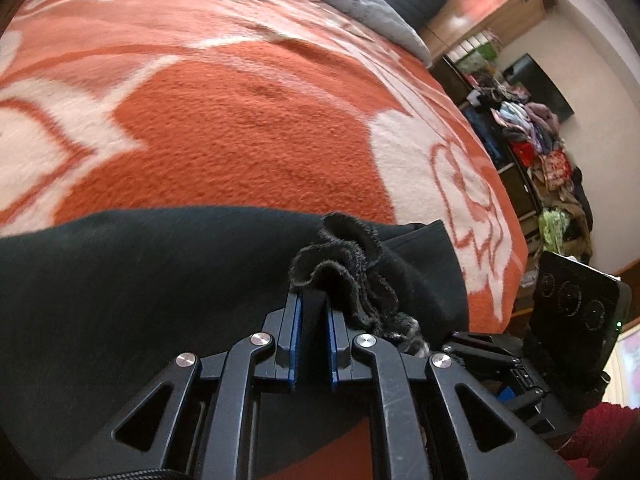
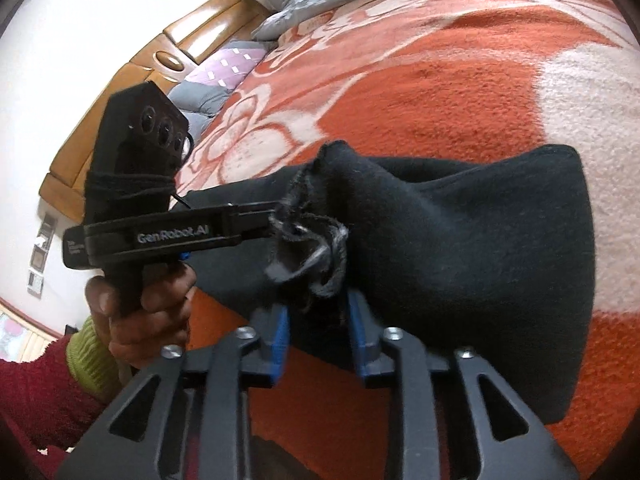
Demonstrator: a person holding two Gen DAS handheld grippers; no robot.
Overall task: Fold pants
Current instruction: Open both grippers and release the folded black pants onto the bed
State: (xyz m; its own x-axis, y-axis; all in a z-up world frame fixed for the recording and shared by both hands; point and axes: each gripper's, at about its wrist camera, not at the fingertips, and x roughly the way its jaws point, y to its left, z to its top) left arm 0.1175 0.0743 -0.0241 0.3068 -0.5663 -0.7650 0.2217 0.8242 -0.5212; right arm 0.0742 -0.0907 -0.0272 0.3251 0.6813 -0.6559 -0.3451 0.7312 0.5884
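Note:
Black pants [image 1: 160,280] lie across the near part of an orange and cream floral blanket [image 1: 248,120]. My left gripper [image 1: 313,300] is shut on a bunched, frayed edge of the pants [image 1: 344,264]. In the right wrist view the pants [image 2: 480,248] hang lifted in a thick fold, and my right gripper [image 2: 318,308] has its blue pads on either side of the frayed fabric [image 2: 316,252], gripping it. The left gripper [image 2: 256,220] shows there from the side, clamped on the same bunch just to the left.
The blanket [image 2: 440,80] covers a bed. Grey pillows [image 1: 360,4] and a wooden headboard [image 2: 192,44] are at the far end. Shelves crowded with clothes [image 1: 532,136] stand beyond the bed's right edge. A hand in a red sleeve [image 2: 132,320] holds the left gripper.

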